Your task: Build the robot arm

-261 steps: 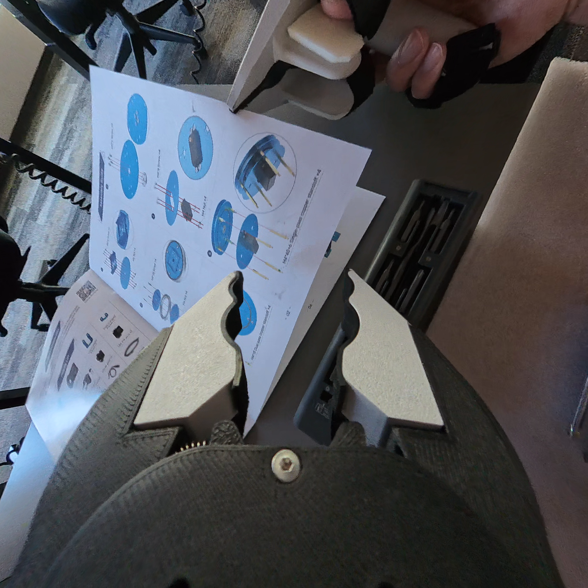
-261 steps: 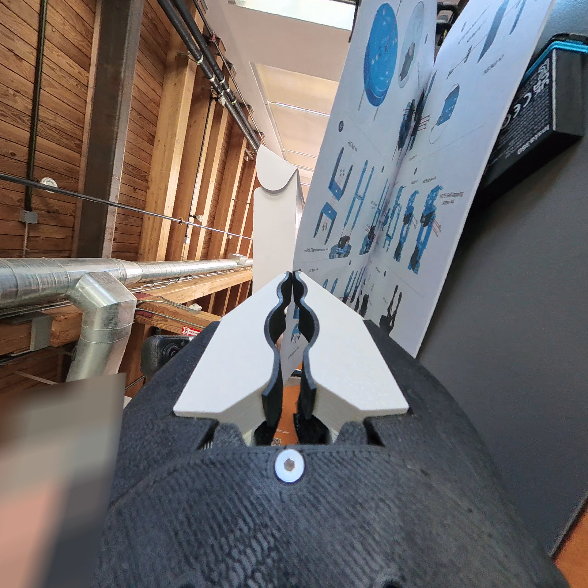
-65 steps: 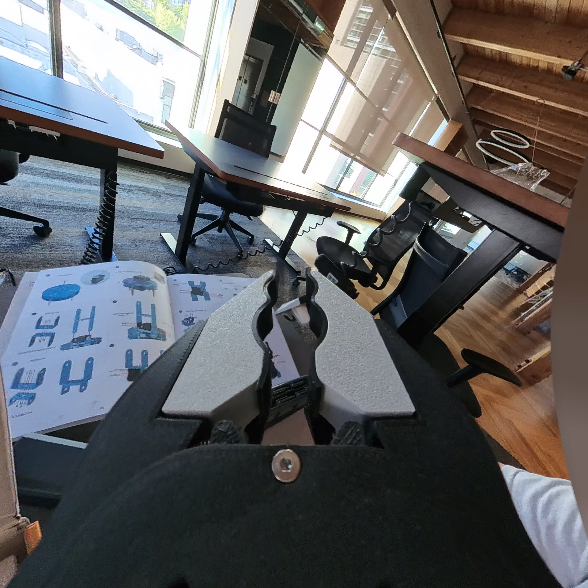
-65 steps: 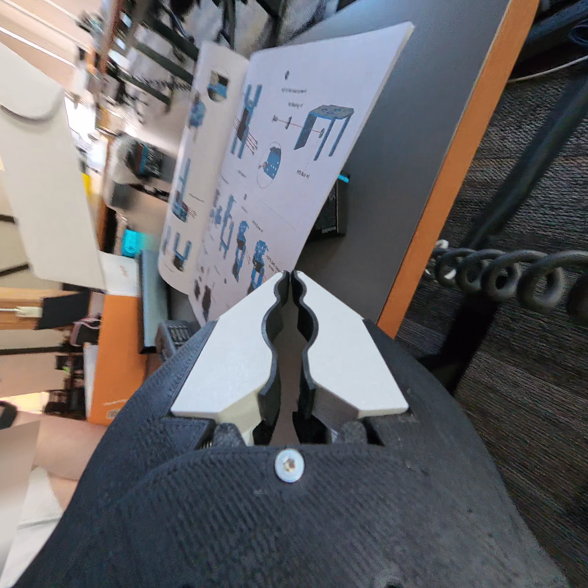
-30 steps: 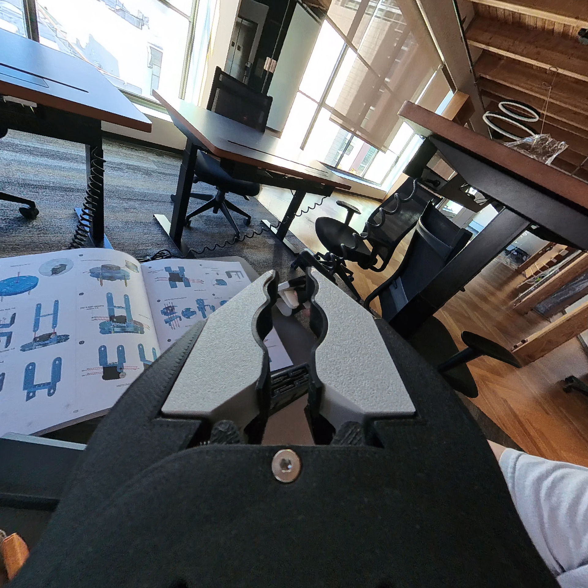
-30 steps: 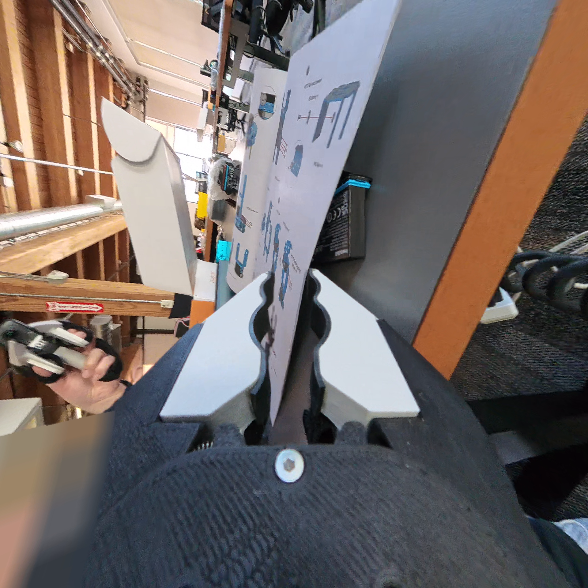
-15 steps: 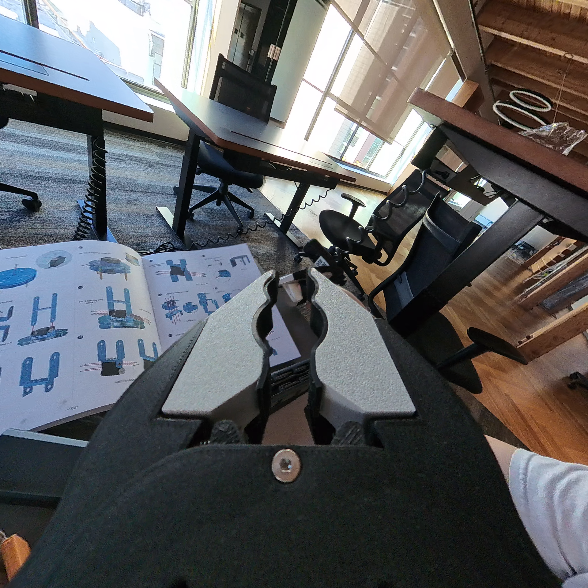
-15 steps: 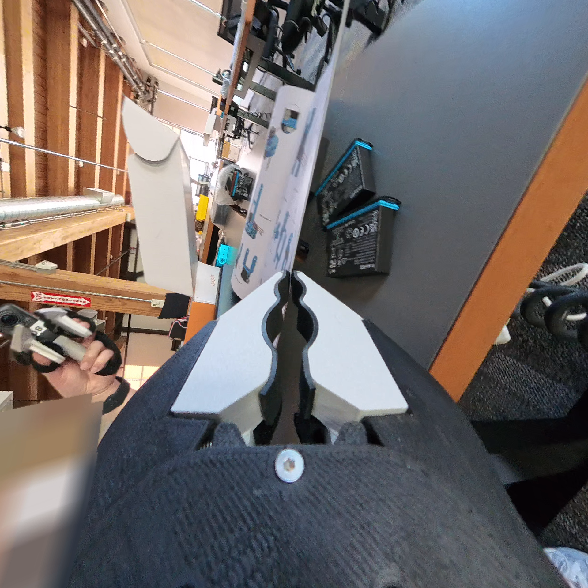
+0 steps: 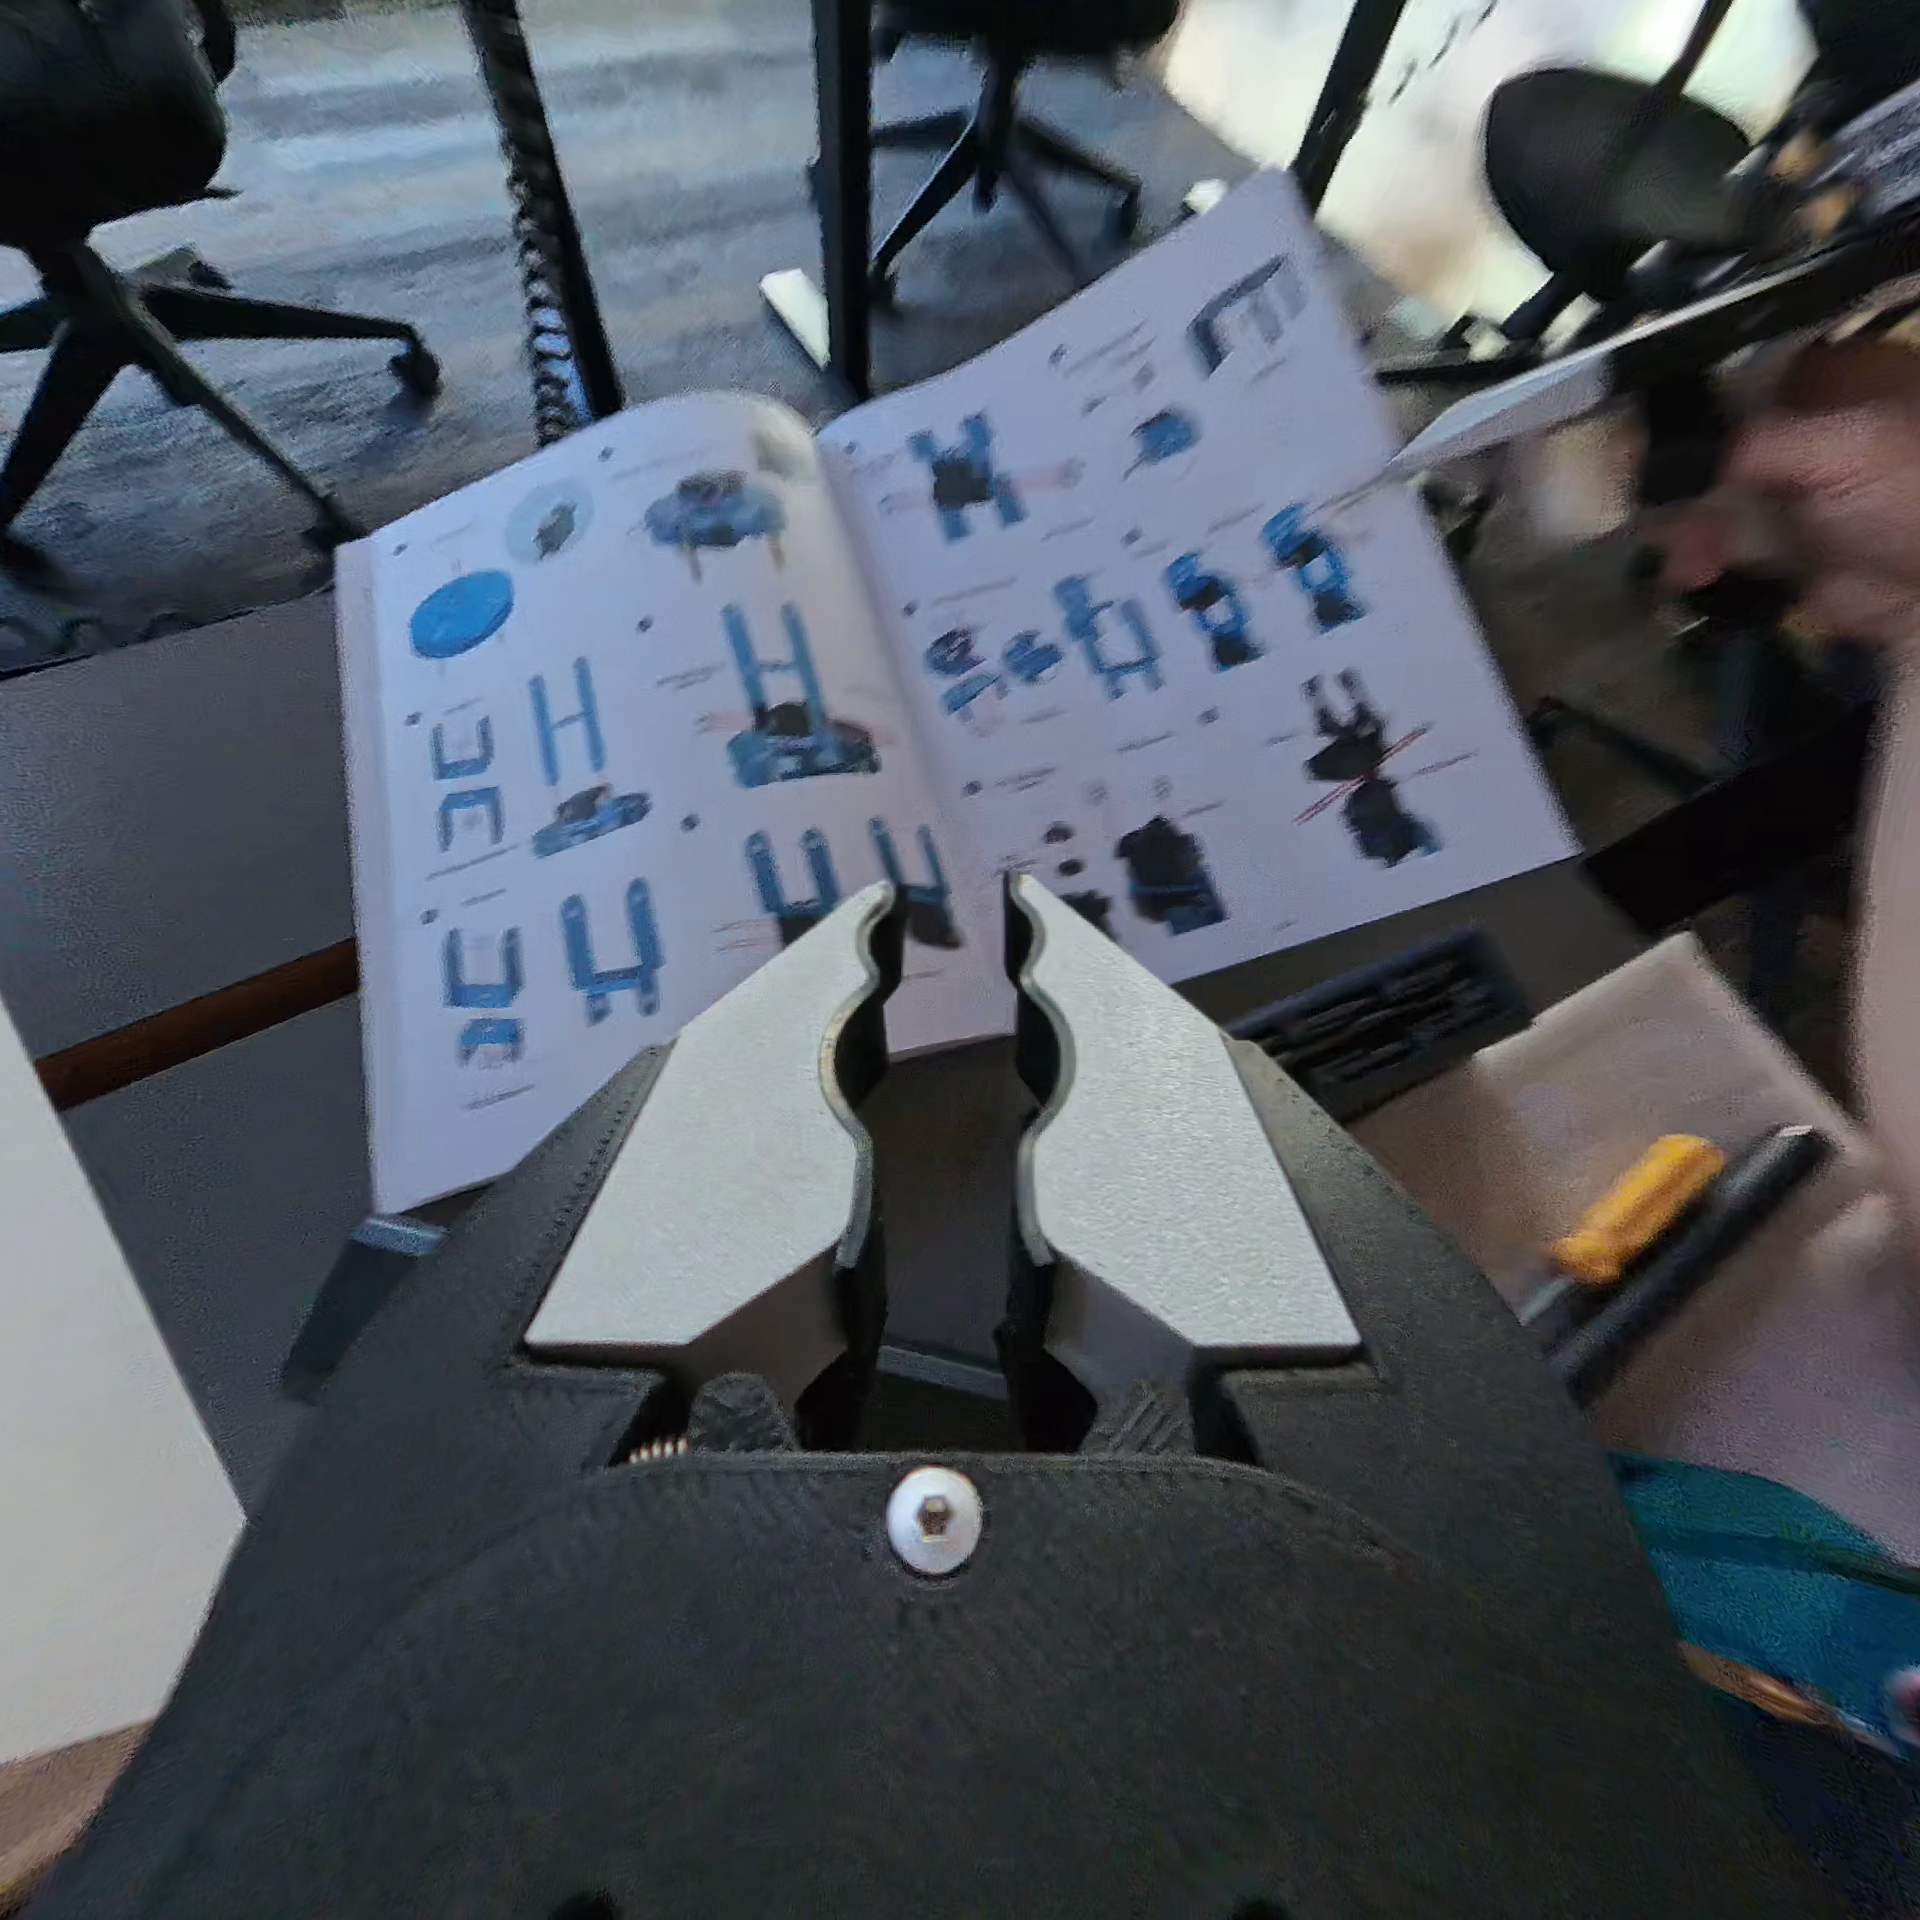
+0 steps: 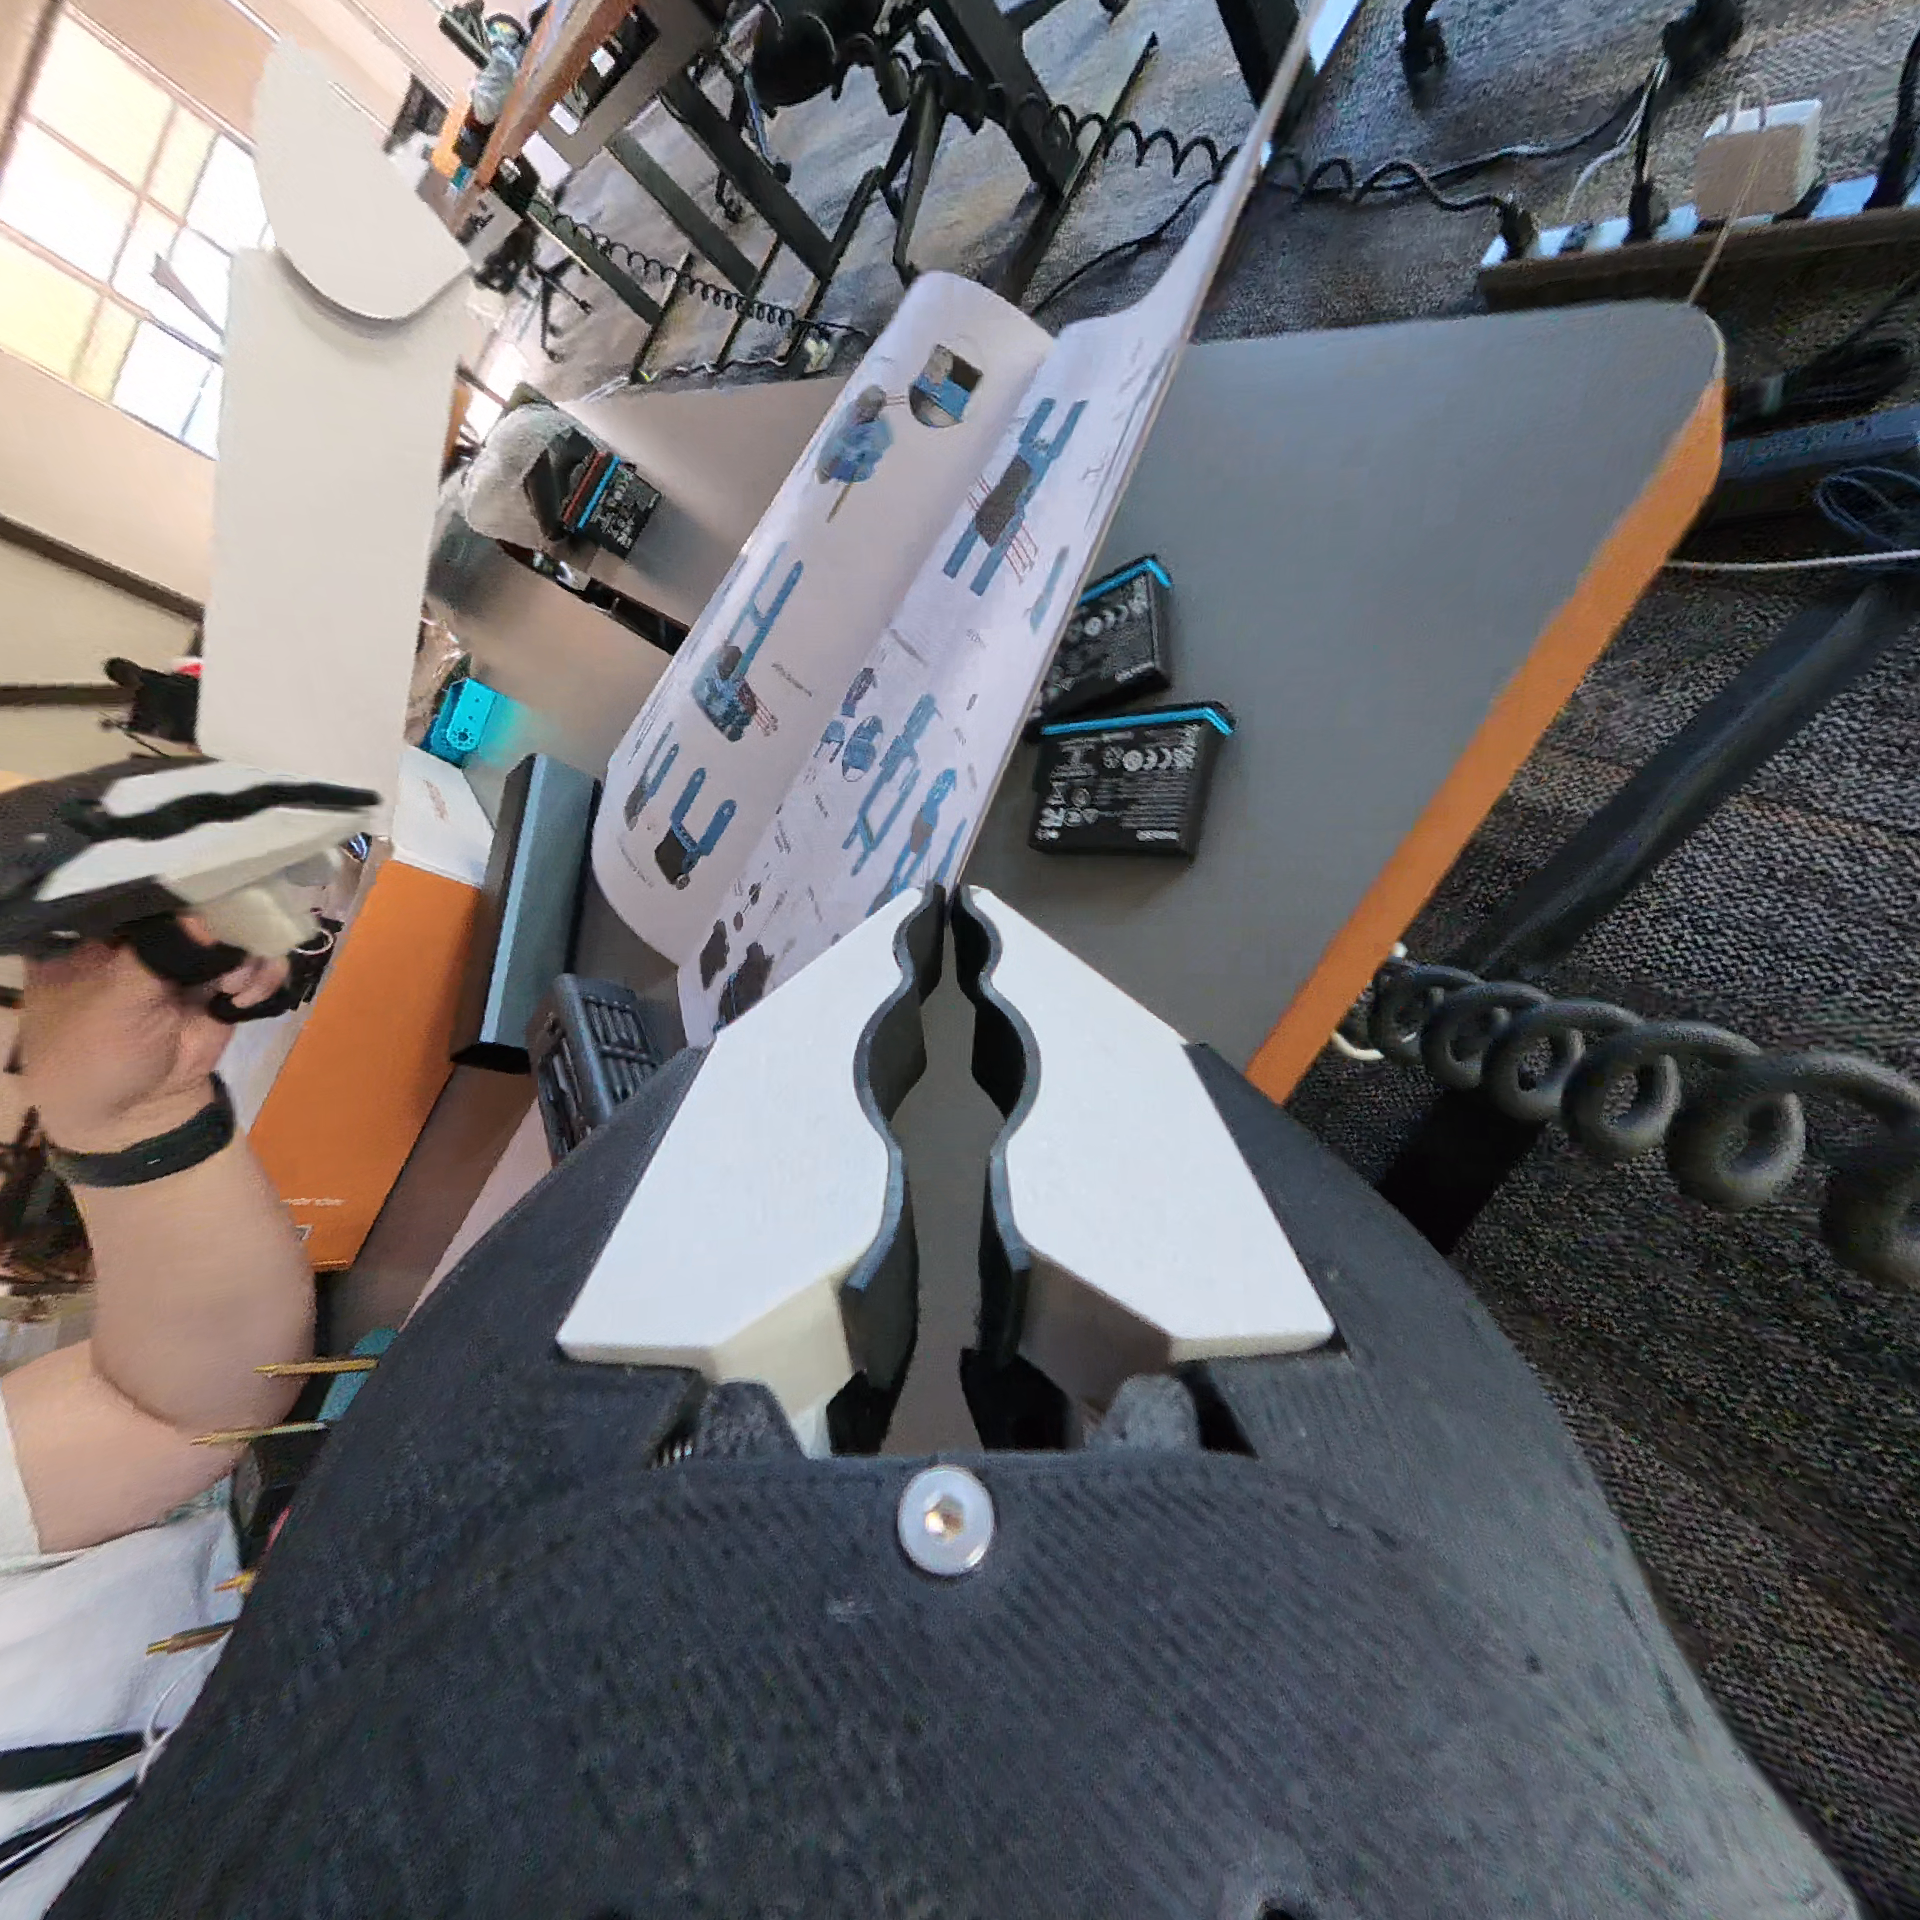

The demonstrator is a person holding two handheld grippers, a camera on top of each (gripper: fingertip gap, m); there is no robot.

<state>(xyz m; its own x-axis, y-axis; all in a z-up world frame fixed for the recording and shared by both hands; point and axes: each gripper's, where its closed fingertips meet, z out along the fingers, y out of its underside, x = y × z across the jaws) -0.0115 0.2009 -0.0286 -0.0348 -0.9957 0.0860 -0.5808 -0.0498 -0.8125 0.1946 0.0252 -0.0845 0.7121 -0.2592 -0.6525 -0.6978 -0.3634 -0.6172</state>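
An open booklet with blue diagrams lies on the grey table. My left gripper hovers just before its near edge, jaws a narrow gap apart and empty. My right gripper is shut on the edge of a booklet page and holds it lifted off the table. The rest of the booklet curves up to its left. In the left wrist view the right gripper is a blur at the page's far right corner. The left gripper, held by a hand, shows at the left of the right wrist view.
Two black battery packs lie under the lifted page near the table's orange edge. A dark tool-bit case and a yellow-handled tool lie to my right. An orange box, a coiled cable and office chairs surround the table. There is about 30 cm between the tips of the two grippers. The dark tool-bit case is about 15 cm from my left fingertips.
The left gripper has tipped down from facing the room to facing the booklet. The right gripper, which closed on the page half a second ago, still holds it and has turned.
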